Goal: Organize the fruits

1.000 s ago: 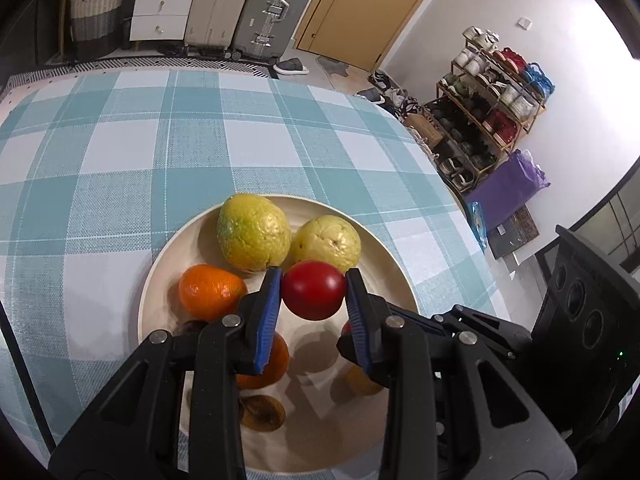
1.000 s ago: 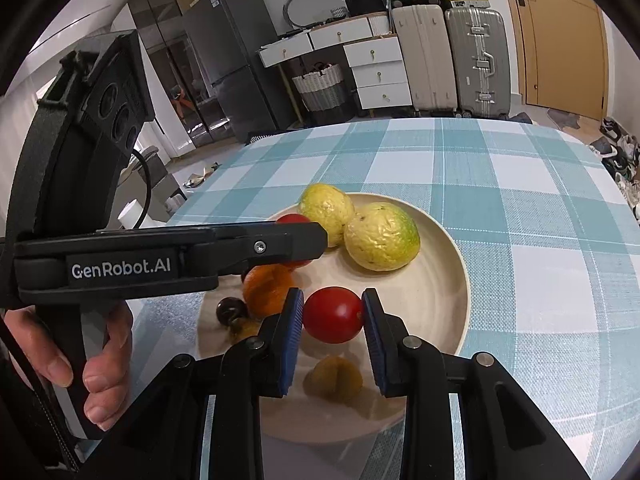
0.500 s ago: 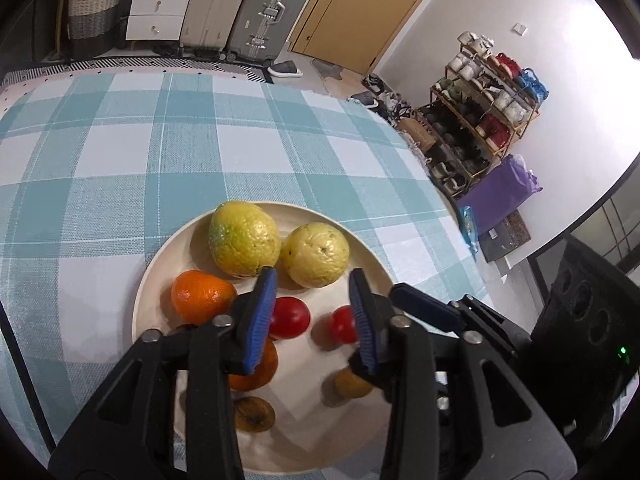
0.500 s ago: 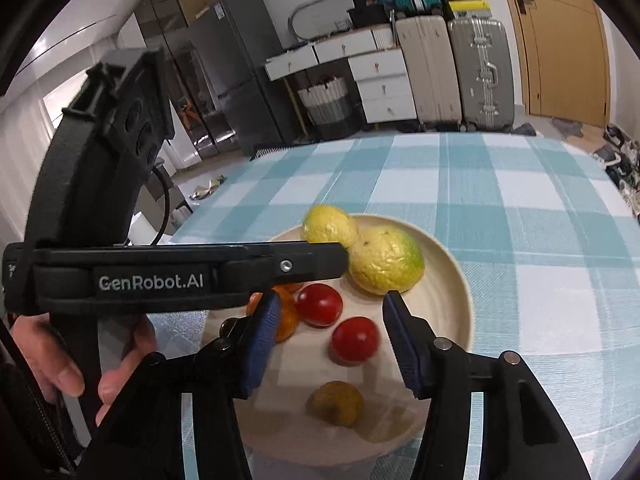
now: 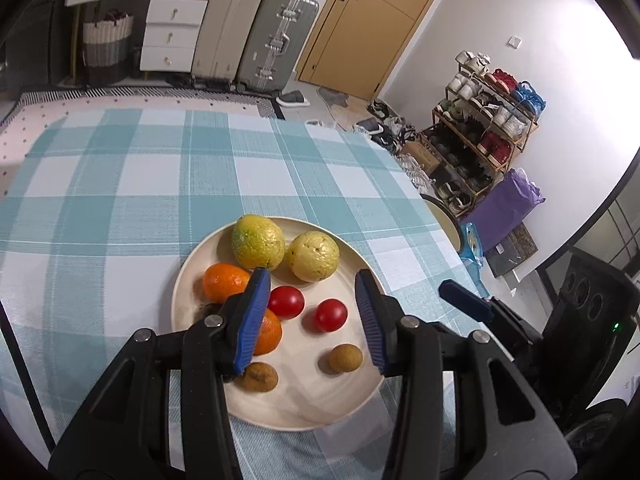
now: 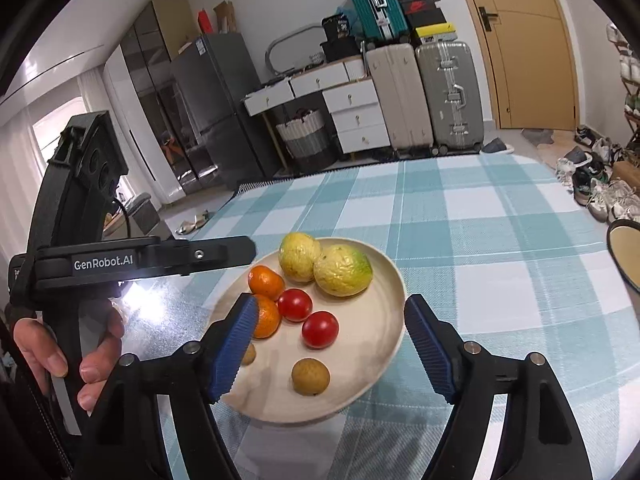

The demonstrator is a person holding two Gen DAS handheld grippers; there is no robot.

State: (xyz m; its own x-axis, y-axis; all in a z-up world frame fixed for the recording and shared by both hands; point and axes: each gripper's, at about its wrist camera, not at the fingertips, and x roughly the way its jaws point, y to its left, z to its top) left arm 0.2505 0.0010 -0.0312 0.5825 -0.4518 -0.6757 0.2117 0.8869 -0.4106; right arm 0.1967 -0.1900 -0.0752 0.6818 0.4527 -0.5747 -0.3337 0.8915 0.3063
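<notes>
Lifting both tools straight up and away seems the good way to finish this step, because the fruits are round and a touch from a pad could roll them on the plate (image 5: 188,280).

The left gripper (image 5: 312,316) has its jaws spread wide and holds nothing. Between them, a little ahead of the tips, lie the two tomatoes: the first tomato (image 5: 285,302) just beside the left pad, the second tomato (image 5: 330,315) nearer the middle of the gap. Neither touches a pad, as far as I can judge. One orange (image 5: 269,332) is partly hidden behind the left pad, and another orange (image 5: 222,282) lies outside that pad.

The right gripper (image 6: 330,344) is also wide open and empty. In its view the second tomato sits between the jaws, the small brown fruit (image 6: 310,376) is closer to the palm side, and the two yellow-green fruits (image 6: 342,275) are beyond the tips, touching each other.
</notes>
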